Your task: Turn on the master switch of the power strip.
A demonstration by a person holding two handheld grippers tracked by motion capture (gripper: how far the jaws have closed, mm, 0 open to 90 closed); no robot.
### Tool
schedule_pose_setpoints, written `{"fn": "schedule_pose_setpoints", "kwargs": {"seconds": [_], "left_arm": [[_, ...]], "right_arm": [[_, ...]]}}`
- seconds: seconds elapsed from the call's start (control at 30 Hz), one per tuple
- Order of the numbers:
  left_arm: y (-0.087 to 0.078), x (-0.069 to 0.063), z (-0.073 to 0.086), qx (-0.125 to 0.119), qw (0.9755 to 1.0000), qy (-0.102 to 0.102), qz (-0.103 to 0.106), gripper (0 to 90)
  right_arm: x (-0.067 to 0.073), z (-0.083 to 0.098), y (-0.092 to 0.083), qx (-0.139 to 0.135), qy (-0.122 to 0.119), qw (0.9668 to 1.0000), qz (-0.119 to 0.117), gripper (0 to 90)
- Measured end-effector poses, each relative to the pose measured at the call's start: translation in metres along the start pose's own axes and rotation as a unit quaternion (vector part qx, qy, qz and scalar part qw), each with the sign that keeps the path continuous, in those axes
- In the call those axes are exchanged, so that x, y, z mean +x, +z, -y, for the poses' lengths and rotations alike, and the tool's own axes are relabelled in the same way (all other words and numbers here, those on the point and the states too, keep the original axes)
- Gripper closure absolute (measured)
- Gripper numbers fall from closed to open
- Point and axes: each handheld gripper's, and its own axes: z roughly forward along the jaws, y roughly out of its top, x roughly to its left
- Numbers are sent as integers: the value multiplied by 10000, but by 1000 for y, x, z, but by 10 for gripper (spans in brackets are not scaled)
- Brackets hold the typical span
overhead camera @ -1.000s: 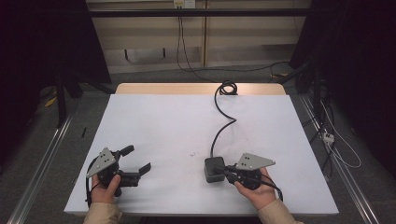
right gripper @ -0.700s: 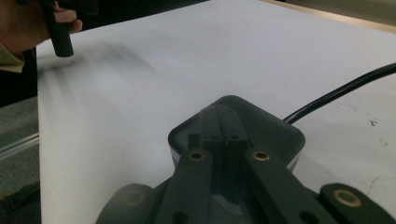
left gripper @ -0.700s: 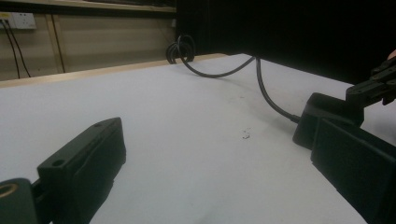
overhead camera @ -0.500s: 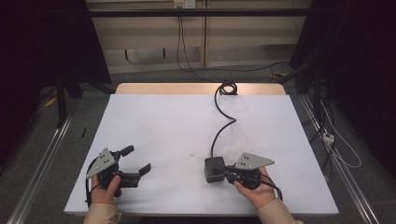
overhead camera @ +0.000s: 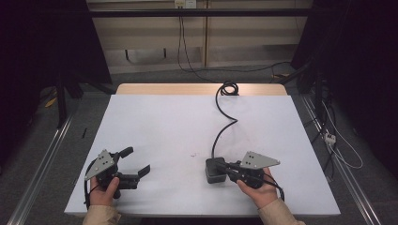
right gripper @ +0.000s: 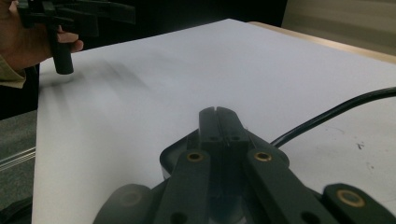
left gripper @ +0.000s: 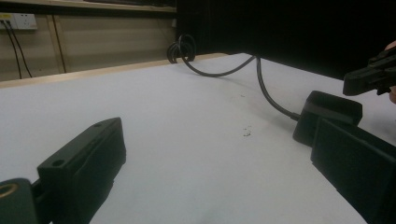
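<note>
While the left gripper (overhead camera: 137, 162) rests spread wide on the table (overhead camera: 178, 126), the right gripper (overhead camera: 226, 168) sits pressed together above the adapter (overhead camera: 214, 170).

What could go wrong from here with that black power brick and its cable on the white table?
The right hand-held gripper has its jaws together, resting over the black plastic power brick rather than around it, so a lift may fail. The black round cable runs back to a coil at the far edge of the white table; pulling the brick could drag or snag it. The left hand-held gripper, open, sits apart from both.
</note>
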Motion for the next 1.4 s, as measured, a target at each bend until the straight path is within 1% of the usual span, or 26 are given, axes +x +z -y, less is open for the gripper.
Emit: {"fn": "schedule_pose_setpoints", "kwargs": {"seconds": [0.17,0.2,0.37,0.4,0.47,0.5,0.53,0.57,0.67,0.77,0.83,0.93,1.13,1.23,1.3,1.4], "left_arm": [[1,0,0,17,10000,10,20,29],[2,0,0,19,10000,9,24,29],[1,0,0,12,10000,2,24,29],[1,0,0,15,10000,2,21,28],[0,1,0,9,10000,5,7,29],[1,1,0,9,10000,10,11,28],[1,0,0,11,10000,2,4,28],[2,0,0,20,10000,8,26,29],[2,0,0,28,10000,18,28,29],[1,0,0,21,10000,11,29,29],[1,0,0,14,10000,3,7,29],[2,0,0,32,10000,4,23,29],[3,0,0,36,10000,-3,28,29],[4,0,0,41,10000,14,47,29],[5,0,0,46,10000,11,64,29],[5,0,0,41,10000,-1,60,29]], "right_arm": [[-3,2,-2,-54,112,9999,-27,896],[-3,2,-2,-54,136,9999,-19,882],[-3,1,-3,-81,160,9998,-18,869],[-3,1,-3,-85,148,9999,-7,847],[-3,2,-3,-112,216,9997,23,746],[-4,2,-3,-133,249,9996,51,734],[-4,3,-3,-155,227,9996,41,732],[-4,3,-4,-161,229,9996,48,705],[-5,3,-6,-219,286,9993,91,586],[-6,2,-7,-258,373,9989,134,519],[-7,2,-8,-262,374,9988,160,493],[-8,3,-9,-251,370,9988,204,430],[-10,4,-10,-226,358,9987,269,348],[-11,6,-12,-188,363,9988,276,342],[-12,7,-14,-157,352,9988,295,317],[-14,9,-18,-190,379,9985,346,287]]}}
